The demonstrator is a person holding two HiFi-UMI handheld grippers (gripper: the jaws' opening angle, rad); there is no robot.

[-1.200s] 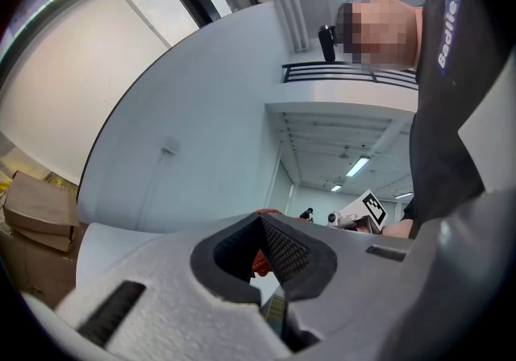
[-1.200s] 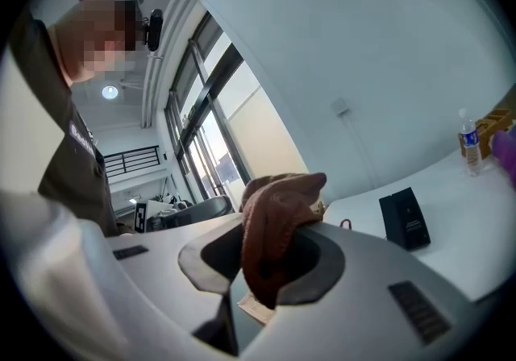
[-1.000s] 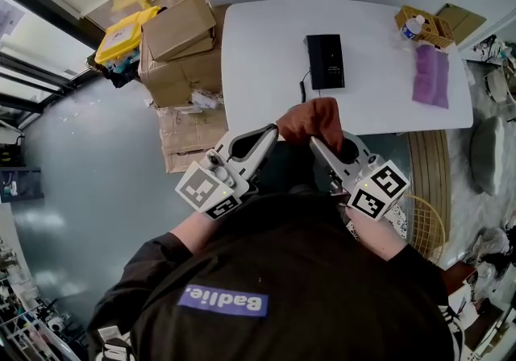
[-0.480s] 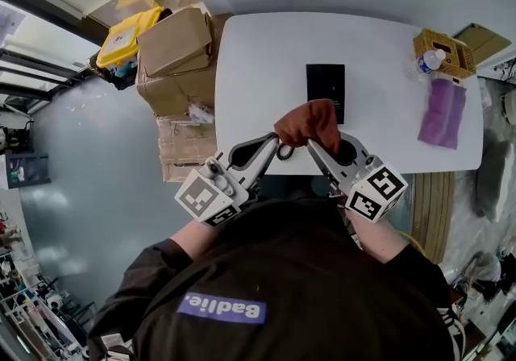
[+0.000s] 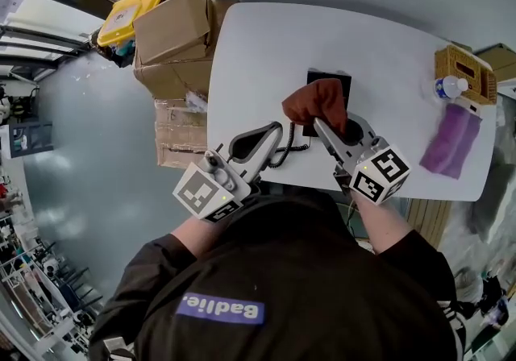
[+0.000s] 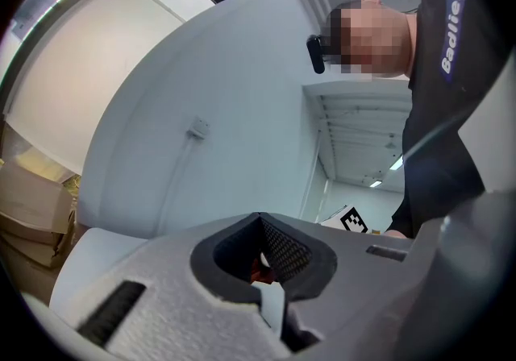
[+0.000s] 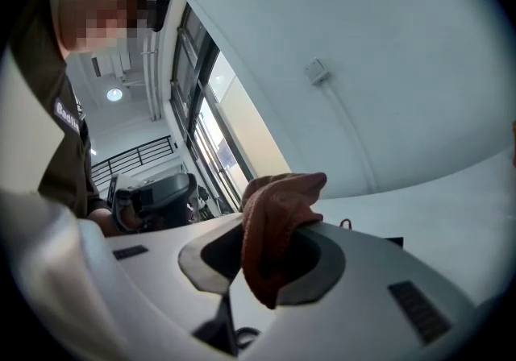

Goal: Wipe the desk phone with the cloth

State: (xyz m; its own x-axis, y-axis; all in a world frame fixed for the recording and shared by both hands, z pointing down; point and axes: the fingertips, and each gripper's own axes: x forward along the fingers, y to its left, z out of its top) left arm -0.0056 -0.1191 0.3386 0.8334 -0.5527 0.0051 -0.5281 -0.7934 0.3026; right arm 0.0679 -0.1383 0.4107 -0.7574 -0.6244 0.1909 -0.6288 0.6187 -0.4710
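The black desk phone [image 5: 329, 80] lies on the white table [image 5: 387, 45], and its coiled cord [image 5: 285, 151] runs toward the near edge. A rust-brown cloth [image 5: 316, 103] hangs bunched over the phone's near end, with my right gripper [image 5: 324, 123] shut on it. The right gripper view shows the cloth [image 7: 274, 222] draped out of the shut jaws [image 7: 260, 264]. My left gripper [image 5: 276, 129] hovers just left of the cloth, above the cord. Its jaws [image 6: 263, 269] look shut with nothing between them, and a sliver of the cloth [image 6: 256, 272] shows through the gap.
Cardboard boxes [image 5: 171, 37] and a yellow bin [image 5: 135, 13] stand off the table's left end. A wicker basket [image 5: 466, 71] with a bottle [image 5: 446, 88] sits at the far right, and a purple cloth [image 5: 453, 142] lies beside it near the right edge.
Both grippers have moved forward from the near edge out over the table. The cloth now covers the phone's near end. The left gripper's tip has come away from the cloth.
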